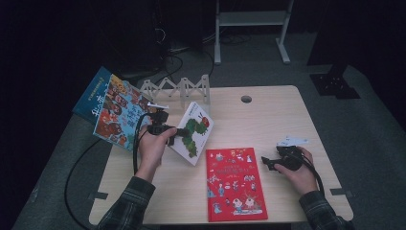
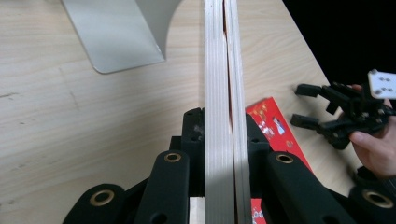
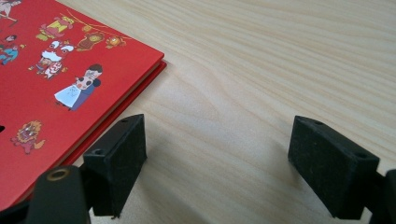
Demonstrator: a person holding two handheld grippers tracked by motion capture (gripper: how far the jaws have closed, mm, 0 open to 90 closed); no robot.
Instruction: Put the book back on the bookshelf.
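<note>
Item one, far left: two picture books are leaning off the worktop's left edge, just beside the white zigzag rack at the back edge.

Item two: my left tool is clamping the white caterpillar book by its lower edge and holding it tilted above the worktop; in the left gripper view the book's page edge is running straight up between my jaws.

Item three: the red book is lying flat near the front edge, apart from both tools.

Item four: my right tool is resting on the worktop just right of the red book's corner, jaws spread wide, nothing between them, bare wood lying open ahead.
</note>
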